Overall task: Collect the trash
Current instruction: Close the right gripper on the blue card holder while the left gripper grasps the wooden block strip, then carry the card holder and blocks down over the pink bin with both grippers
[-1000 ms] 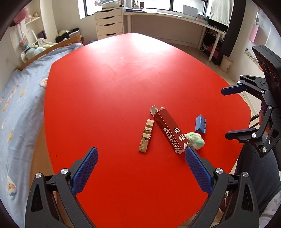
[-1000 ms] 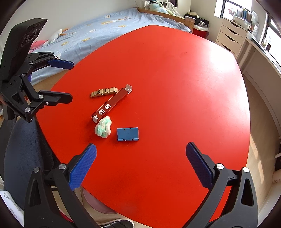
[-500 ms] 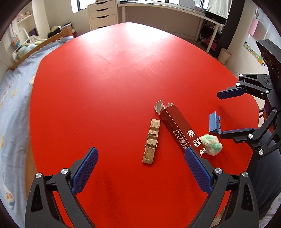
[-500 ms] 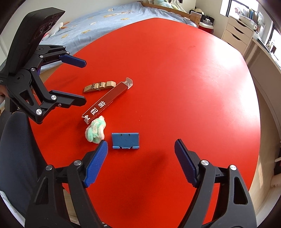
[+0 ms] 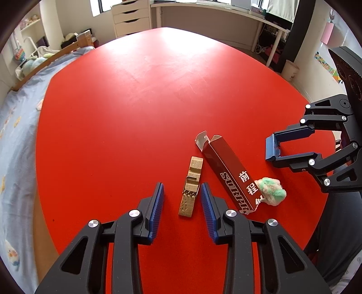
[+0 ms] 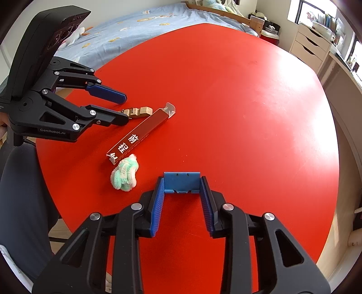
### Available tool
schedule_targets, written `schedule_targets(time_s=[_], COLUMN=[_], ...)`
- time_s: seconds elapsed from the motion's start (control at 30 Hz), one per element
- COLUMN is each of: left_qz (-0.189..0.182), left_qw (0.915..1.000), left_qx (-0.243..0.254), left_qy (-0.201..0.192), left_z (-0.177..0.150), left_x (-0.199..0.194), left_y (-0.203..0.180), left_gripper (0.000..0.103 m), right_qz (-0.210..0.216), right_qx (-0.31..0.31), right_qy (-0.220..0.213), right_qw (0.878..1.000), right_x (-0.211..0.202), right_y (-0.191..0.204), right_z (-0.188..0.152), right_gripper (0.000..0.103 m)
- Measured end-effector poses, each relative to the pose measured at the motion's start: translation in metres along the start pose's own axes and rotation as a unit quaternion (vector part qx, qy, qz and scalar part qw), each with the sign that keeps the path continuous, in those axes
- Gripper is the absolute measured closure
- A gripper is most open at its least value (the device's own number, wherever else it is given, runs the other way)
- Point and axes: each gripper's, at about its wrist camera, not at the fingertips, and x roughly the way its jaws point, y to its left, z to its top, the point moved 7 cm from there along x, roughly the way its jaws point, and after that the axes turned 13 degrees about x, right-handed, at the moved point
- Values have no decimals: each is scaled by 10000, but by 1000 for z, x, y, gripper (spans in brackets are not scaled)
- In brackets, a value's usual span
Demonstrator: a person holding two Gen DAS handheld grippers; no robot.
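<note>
On the red table (image 5: 135, 113) lie a tan strip of trash (image 5: 190, 189), a long dark red box (image 5: 228, 174), a green-white crumpled wad (image 5: 271, 191) and a small blue plastic piece (image 6: 182, 182). My left gripper (image 5: 182, 195) is partly closed, its pads apart on either side of the tan strip, with a gap on the left side. My right gripper (image 6: 182, 199) has closed its pads against both ends of the blue piece. The right gripper also shows in the left wrist view (image 5: 291, 145), the left one in the right wrist view (image 6: 122, 108).
A bed with a blue cover (image 6: 135, 24) runs along the table's far side. A white drawer unit (image 5: 132, 19) and a desk (image 5: 226, 15) stand by the windows. A small bin (image 5: 290, 70) sits on the floor.
Both grippers have moved down and forward and narrowed. The left one now straddles the tan strip. The right one has closed on the blue piece.
</note>
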Motion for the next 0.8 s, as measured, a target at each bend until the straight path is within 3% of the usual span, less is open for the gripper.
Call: schedule_targets(time_s=[0.1,0.5,0.8], left_qz=[-13,72,227], left_qw=[10000,9993,9983], left_qx=[-96,-363,-440], left_qy=[23,-17,-312], left_z=[0,0,1], left_x=[0,-10,-52], left_y=[2,5,-10], left_gripper=[89,89,89], right_qz=[-17,-14,5], right_qx=[52,198,339], right_qy=[-27,-138,-436], right_qw=[10000,9997,9985], right_x=[-1,-14,-55], right_y=[-2,-5,-1], right_z=[0,-3,-3], right_gripper=[72,72,72])
